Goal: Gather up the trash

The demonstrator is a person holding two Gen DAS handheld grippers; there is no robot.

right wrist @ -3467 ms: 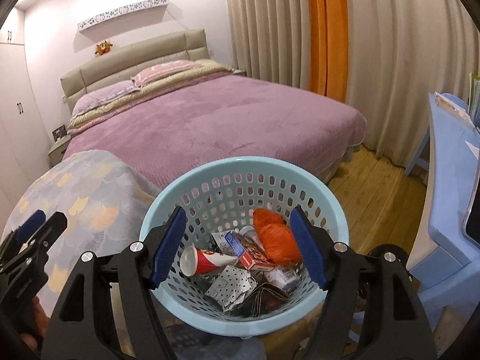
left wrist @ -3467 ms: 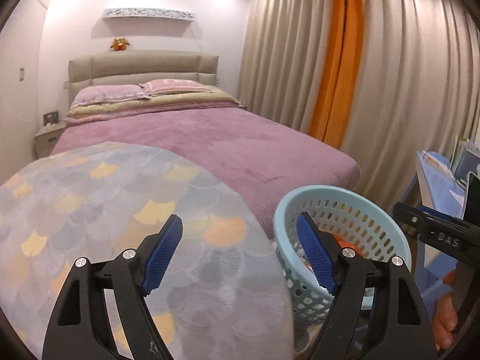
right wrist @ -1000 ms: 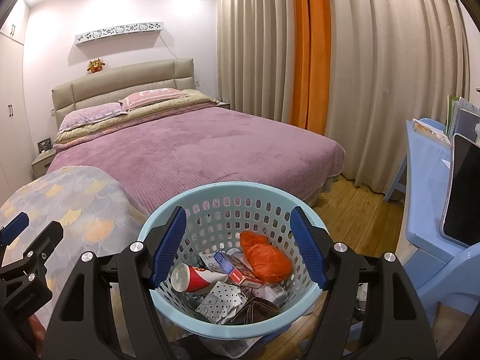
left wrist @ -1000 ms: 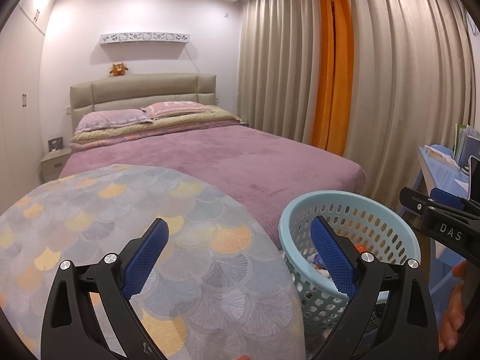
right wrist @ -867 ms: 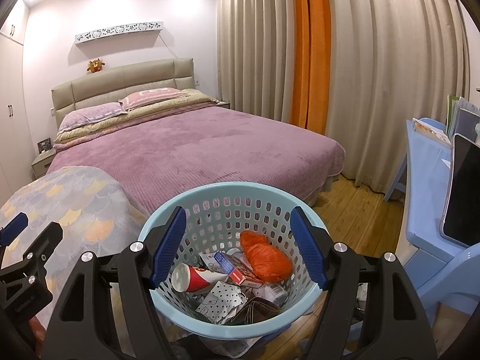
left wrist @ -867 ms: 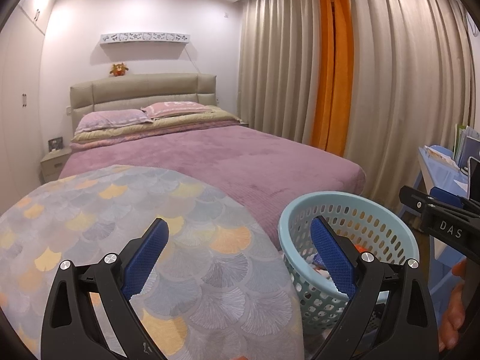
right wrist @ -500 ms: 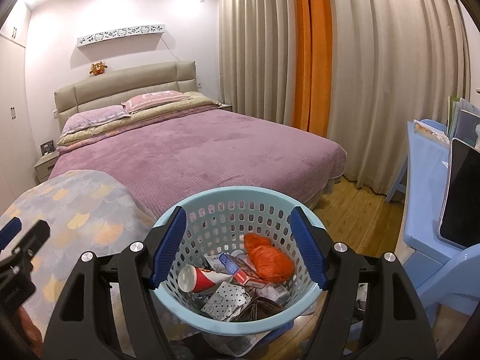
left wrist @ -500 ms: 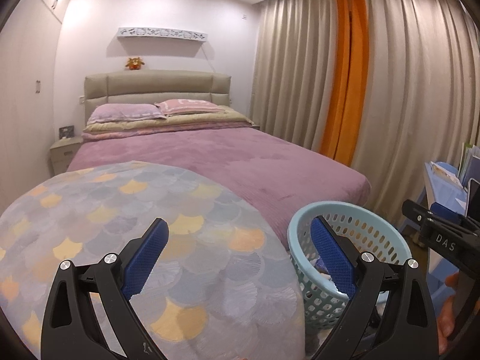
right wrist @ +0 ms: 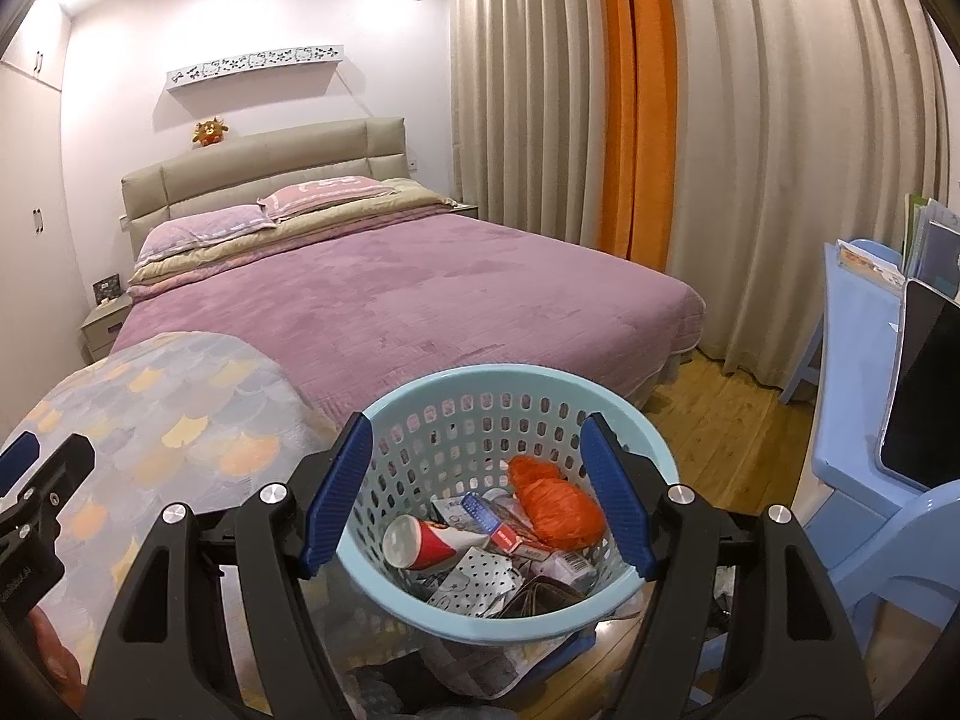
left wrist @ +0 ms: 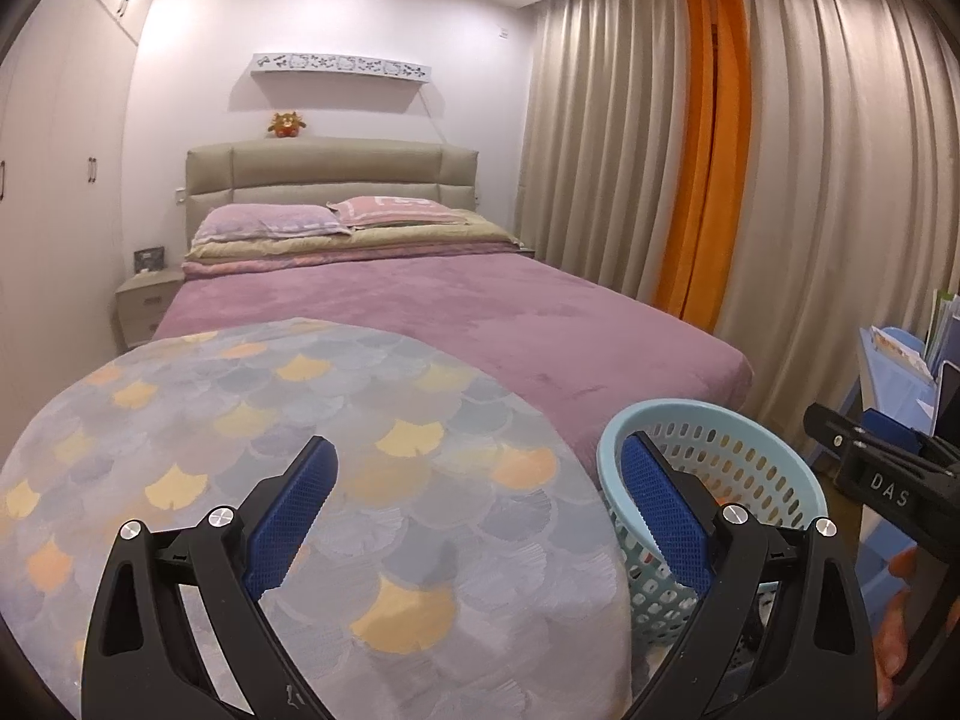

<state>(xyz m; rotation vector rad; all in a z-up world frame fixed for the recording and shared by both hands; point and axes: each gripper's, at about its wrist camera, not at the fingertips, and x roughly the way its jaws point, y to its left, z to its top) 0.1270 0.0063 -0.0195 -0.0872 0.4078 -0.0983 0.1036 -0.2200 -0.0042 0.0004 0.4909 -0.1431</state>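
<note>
A light blue perforated basket point(right wrist: 516, 369) stands on the floor at the foot of the bed. It holds trash: a red and white paper cup point(right wrist: 423, 543), a crumpled orange bag point(right wrist: 555, 501), dotted paper point(right wrist: 474, 579) and small cartons point(right wrist: 486, 516). My right gripper point(right wrist: 476, 429) hangs above the basket's near side, open, with nothing between its blue pads. My left gripper point(left wrist: 477, 450) is open and empty over the round table point(left wrist: 300, 420) with its scale-pattern cloth. From the left wrist view the basket point(left wrist: 690, 405) lies to the right, its contents mostly hidden.
A bed with a purple cover point(right wrist: 420, 300) fills the middle of the room, with beige and orange curtains point(right wrist: 642, 120) behind it. A blue desk point(right wrist: 858, 324) with a dark tablet point(right wrist: 924, 390) and a blue chair point(right wrist: 900, 540) stand at the right. Wooden floor point(right wrist: 720, 420) shows between bed and desk.
Both views have risen and drawn back a little: basket and table sit lower and smaller, more ceiling shows. The jaws of both grippers stand as wide as before.
</note>
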